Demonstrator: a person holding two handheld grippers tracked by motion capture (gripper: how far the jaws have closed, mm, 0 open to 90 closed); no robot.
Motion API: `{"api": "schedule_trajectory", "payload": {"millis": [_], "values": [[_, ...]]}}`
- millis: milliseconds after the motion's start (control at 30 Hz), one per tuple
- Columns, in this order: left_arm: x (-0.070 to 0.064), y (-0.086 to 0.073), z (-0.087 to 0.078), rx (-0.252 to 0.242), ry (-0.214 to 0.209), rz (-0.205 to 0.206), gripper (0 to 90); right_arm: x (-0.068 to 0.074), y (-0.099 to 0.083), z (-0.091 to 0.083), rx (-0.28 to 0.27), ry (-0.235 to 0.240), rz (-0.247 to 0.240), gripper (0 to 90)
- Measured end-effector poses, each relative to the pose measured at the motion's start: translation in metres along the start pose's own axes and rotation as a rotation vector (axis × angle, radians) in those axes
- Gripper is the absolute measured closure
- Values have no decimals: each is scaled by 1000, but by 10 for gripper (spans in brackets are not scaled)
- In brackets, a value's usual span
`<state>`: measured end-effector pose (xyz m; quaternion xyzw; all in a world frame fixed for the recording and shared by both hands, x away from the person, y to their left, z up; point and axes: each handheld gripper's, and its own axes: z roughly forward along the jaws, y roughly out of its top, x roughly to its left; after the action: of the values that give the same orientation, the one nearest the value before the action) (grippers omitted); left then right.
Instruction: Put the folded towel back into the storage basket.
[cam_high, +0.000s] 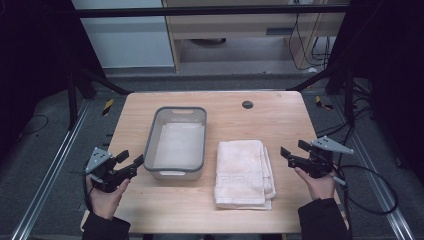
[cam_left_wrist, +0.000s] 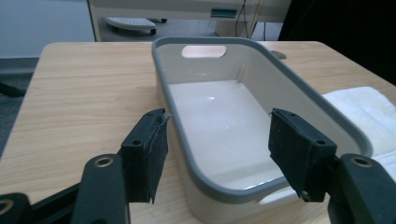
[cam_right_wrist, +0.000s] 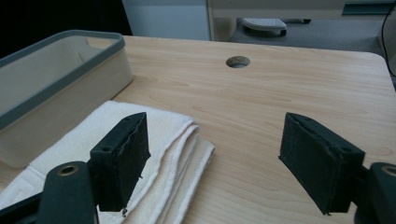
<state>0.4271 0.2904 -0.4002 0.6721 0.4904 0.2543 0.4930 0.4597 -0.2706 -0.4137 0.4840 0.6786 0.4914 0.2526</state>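
High view first: we hold the left gripper (cam_high: 131, 161) just off the near-left corner of the grey-rimmed plastic tub (cam_high: 176, 171), jaws spread and empty. The right gripper (cam_high: 290, 154) hovers to the right of the folded white towel (cam_high: 242, 172), well away from the tub, jaws wide apart and holding nothing. The towel lies flat just right of the tub, near it but not touching as far as we can tell.

In the left gripper view the tub's near corner (cam_left_wrist: 219, 186) sits between our pads (cam_left_wrist: 152, 156), so closing here could clip the rim and skid the empty tub across the wooden table (cam_high: 240, 210). In the right gripper view the towel's layered edge (cam_right_wrist: 187, 140) faces us; we judge a shallow pinch may catch just the top fold and let the stack spill open.

Room looks good: bare wood right of the towel, more beyond the tub toward the cable hole (cam_high: 247, 104). The towel's near edge lies close to the table's front edge, so a careless drag could hang it over.
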Motion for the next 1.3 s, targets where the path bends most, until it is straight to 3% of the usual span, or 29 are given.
{"api": "schedule_trajectory", "payload": {"millis": [700,1300], "values": [[-55,22,23,-7,-89,84,391,11,24,8,-7,29,-33,253],[-92,19,45,5,-116,108,379,16,34,21,-10,44,-52,248]]}}
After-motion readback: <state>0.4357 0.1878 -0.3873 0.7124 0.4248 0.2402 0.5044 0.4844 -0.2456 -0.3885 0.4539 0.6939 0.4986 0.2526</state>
